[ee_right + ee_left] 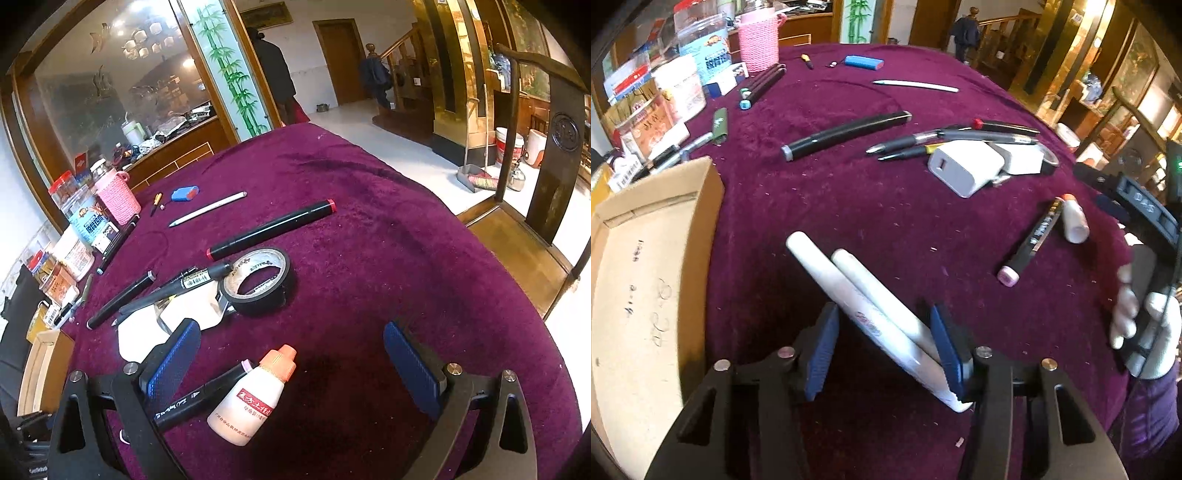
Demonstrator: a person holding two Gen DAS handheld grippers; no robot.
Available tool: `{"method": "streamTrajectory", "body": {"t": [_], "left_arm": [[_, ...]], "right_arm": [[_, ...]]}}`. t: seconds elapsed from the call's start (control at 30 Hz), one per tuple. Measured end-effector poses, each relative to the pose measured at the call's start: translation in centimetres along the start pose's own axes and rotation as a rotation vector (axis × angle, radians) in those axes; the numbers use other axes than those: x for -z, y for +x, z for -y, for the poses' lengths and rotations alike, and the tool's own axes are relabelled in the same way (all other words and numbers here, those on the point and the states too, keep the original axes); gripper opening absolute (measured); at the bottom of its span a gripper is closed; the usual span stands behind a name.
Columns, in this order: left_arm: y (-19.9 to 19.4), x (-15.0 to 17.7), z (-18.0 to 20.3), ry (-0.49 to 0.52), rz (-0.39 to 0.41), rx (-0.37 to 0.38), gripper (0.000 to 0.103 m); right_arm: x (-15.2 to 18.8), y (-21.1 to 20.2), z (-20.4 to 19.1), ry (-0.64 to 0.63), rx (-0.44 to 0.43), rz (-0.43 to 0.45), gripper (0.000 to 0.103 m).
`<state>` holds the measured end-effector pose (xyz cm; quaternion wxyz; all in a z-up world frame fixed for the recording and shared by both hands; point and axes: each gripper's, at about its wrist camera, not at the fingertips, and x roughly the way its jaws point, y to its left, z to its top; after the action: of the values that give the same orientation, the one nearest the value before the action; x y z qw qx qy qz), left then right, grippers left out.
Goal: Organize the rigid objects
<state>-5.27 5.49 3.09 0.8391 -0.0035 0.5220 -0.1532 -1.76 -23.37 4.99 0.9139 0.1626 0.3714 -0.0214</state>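
Right of the box (646, 266), my left gripper (886, 350) pinches two white tubes (857, 295); carry level. Right gripper (291, 369) gapes.

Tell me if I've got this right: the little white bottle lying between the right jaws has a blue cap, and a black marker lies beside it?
Not quite. The little white bottle has an orange cap, not a blue one, as the right wrist view shows. The rest holds: it lies on the purple cloth between the open right jaws, with a black marker beside it.
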Motion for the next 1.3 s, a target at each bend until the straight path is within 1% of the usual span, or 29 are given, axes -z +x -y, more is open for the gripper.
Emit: {"method": "streamTrajectory", "body": {"t": [0.07, 0.1, 0.13, 0.17, 0.2, 0.23, 0.3, 0.37, 0.47, 0.57, 0.6, 0.63, 0.67, 0.7, 0.73, 0.77, 0.8, 0.87, 0.93, 0.97, 1.0, 1.03, 1.07, 1.13, 1.2, 1.27, 1.3], "left_arm": [[0.0, 0.0, -0.4, -0.038, 0.007, 0.046, 0.051], [-0.2, 0.1, -1.0, -0.074, 0.01, 0.08, 0.051], [-0.2, 0.3, -1.4, -0.1, 0.011, 0.098, 0.051], [-0.2, 0.4, -1.6, -0.115, 0.011, 0.098, 0.05], [-0.3, 0.5, -1.7, -0.108, 0.015, 0.086, 0.048], [-0.4, 0.7, -1.4, -0.096, 0.015, 0.069, 0.047], [-0.7, 0.8, -0.7, -0.058, 0.022, 0.005, 0.05], [-1.0, 1.0, -0.3, -0.027, 0.024, -0.051, 0.05], [-1.0, 0.8, -0.5, -0.02, 0.02, -0.12, 0.053], [-0.7, 0.1, -0.3, 0.004, 0.028, -0.209, 0.053], [-0.4, -0.1, 0.1, 0.03, 0.025, -0.245, 0.052], [0.3, -0.3, 0.5, 0.056, 0.009, -0.264, 0.051], [0.9, -0.3, 0.7, 0.065, -0.007, -0.264, 0.049], [1.0, -0.4, 1.1, 0.079, 0.02, -0.277, 0.049], [1.0, -0.5, 1.4, 0.097, 0.027, -0.29, 0.046], [1.2, -0.7, 1.6, 0.108, 0.024, -0.283, 0.037], [1.3, -0.8, 1.7, 0.107, 0.023, -0.272, 0.031], [1.4, -0.9, 1.7, 0.121, 0.032, -0.266, 0.028], [1.3, -0.7, 1.7, 0.122, 0.044, -0.251, 0.022], [1.2, -0.6, 1.6, 0.116, 0.048, -0.234, 0.018], [0.8, -0.3, 1.3, 0.103, 0.057, -0.199, 0.015], [0.5, -0.1, 1.2, 0.09, 0.061, -0.169, 0.014], [-0.1, 0.3, 0.7, 0.06, 0.076, -0.114, 0.014], [-1.5, 0.9, 0.4, 0.03, 0.116, -0.057, 0.014], [-3.8, 1.7, -0.1, 0.002, 0.185, 0.007, 0.014], [-5.9, 2.6, -0.7, -0.014, 0.247, 0.039, 0.014], [-6.7, 3.0, -1.0, -0.023, 0.266, 0.051, 0.014]], "right_arm": [[0.0, 0.0, 0.0, 0.0, 0.0, -0.001, 0.1], [0.0, 0.0, 0.0, 0.002, 0.001, -0.002, 0.1], [0.0, 0.0, 0.0, 0.003, 0.001, -0.003, 0.1], [0.0, 0.0, 0.0, 0.004, 0.001, -0.004, 0.1], [0.0, 0.0, -0.1, 0.003, 0.001, -0.006, 0.1], [0.0, 0.0, -0.1, 0.002, 0.001, -0.008, 0.1], [0.0, 0.1, -0.2, 0.0, 0.004, -0.012, 0.1], [-0.1, 0.1, -0.1, 0.004, 0.005, -0.011, 0.1], [0.0, 0.1, -0.1, 0.005, 0.005, -0.011, 0.1], [0.0, 0.1, -0.1, 0.004, 0.008, -0.01, 0.1], [0.0, 0.1, -0.1, 0.005, 0.008, -0.01, 0.1], [0.0, 0.1, -0.1, 0.007, 0.009, -0.009, 0.1], [0.0, 0.1, 0.0, 0.009, 0.01, -0.009, 0.1], [0.0, 0.1, 0.0, 0.011, 0.011, -0.008, 0.1], [0.0, 0.2, 0.0, 0.013, 0.011, -0.008, 0.1], [0.0, 0.2, 0.1, 0.015, 0.011, -0.008, 0.1], [0.0, 0.2, 0.1, 0.018, 0.012, -0.009, 0.1], [0.0, 0.2, 0.2, 0.024, 0.01, -0.014, 0.1], [0.0, 0.3, 0.3, 0.028, 0.007, -0.016, 0.1], [0.0, 0.3, 0.3, 0.029, 0.007, -0.017, 0.1], [0.0, 0.3, 0.3, 0.027, 0.007, -0.02, 0.1], [0.0, 0.2, 0.3, 0.025, 0.007, -0.017, 0.1], [0.0, 0.2, 0.3, 0.022, 0.005, -0.015, 0.1], [0.0, 0.1, 0.0, 0.004, 0.006, -0.005, 0.1], [0.2, -1.2, -1.1, -0.046, 0.02, 0.05, 0.1], [0.7, -3.2, -3.0, -0.106, 0.013, 0.095, 0.1], [1.2, -4.3, -4.1, -0.128, -0.021, 0.103, 0.1]]}}
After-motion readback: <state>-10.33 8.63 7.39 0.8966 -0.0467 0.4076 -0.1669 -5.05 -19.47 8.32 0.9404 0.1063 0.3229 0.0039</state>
